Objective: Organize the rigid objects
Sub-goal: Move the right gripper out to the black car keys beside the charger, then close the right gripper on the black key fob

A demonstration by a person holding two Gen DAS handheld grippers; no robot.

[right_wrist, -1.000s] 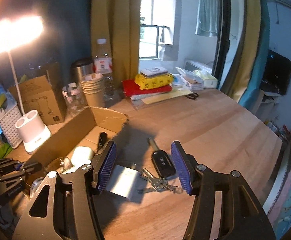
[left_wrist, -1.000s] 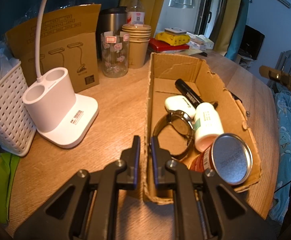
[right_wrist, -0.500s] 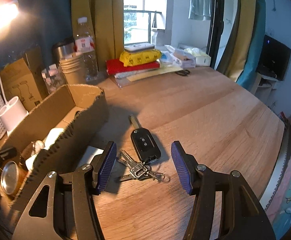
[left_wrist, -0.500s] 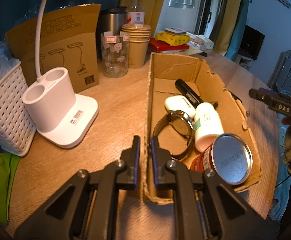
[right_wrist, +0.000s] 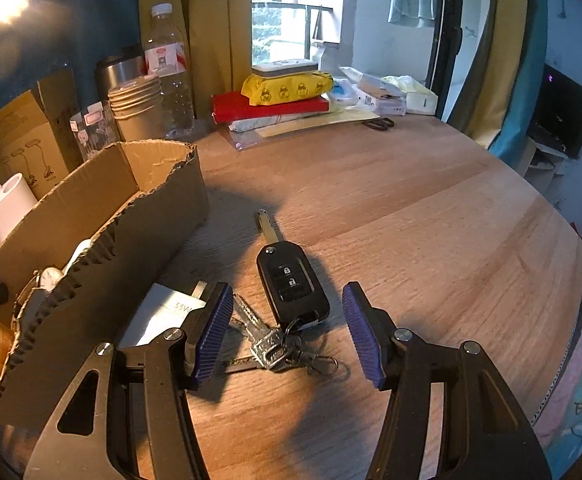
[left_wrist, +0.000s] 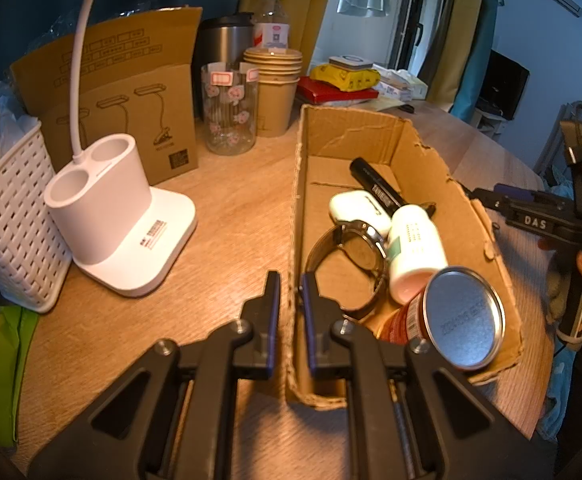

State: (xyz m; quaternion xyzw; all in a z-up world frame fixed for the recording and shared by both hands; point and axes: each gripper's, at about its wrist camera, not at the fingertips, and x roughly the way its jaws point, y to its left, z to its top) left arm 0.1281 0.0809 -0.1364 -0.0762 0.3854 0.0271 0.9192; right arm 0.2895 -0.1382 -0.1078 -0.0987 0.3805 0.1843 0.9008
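I keep the left gripper (left_wrist: 290, 288) clamped thin on the cardboard box's (left_wrist: 471, 216) near wall, prob. to steady it for loading; watch, can, bottle etc. already lie inside. The right gripper (right_wrist: 287, 332) has its fingers approx. half open and empty, straddling the car key (right_wrist: 291, 280) and its key bunch on the desk (right_wrist: 431, 220) just beside the box's torn outer wall. Open desk to the right, but a white charger (right_wrist: 159, 312) sits touching-close by the left finger, so little room on that side.
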